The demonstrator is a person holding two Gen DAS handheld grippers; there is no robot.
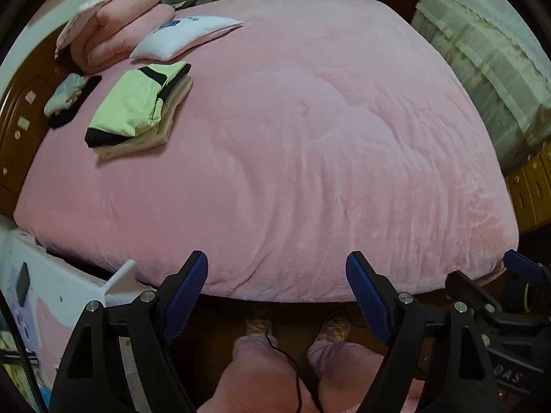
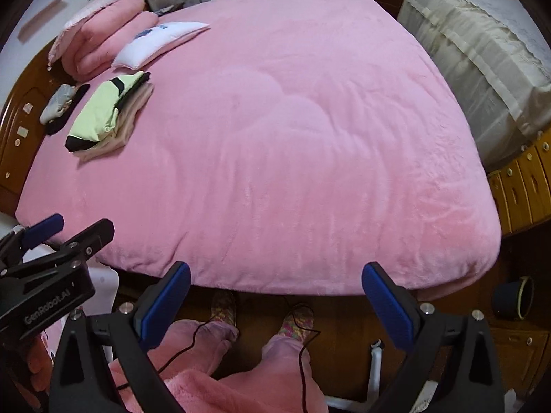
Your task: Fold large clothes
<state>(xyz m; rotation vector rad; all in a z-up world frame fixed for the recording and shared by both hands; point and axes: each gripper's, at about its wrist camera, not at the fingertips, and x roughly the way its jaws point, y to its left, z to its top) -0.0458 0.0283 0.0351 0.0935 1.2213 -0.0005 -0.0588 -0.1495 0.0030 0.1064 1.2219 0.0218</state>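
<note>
We see both tongs spread and empty, left tongs (image 1: 277,275) and right tongs (image 2: 275,285) above the near edge of the pink bed (image 2: 292,172), folded clothes stack (image 1: 137,110) (lime-green on top) far left, near white pillow (image 1: 182,36).

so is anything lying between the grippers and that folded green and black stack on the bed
Nothing visible. Both the left gripper and right gripper hang open and empty over the near edge of the bed, and only bare pink blanket stretches from there to the folded stack at the far left.
</note>
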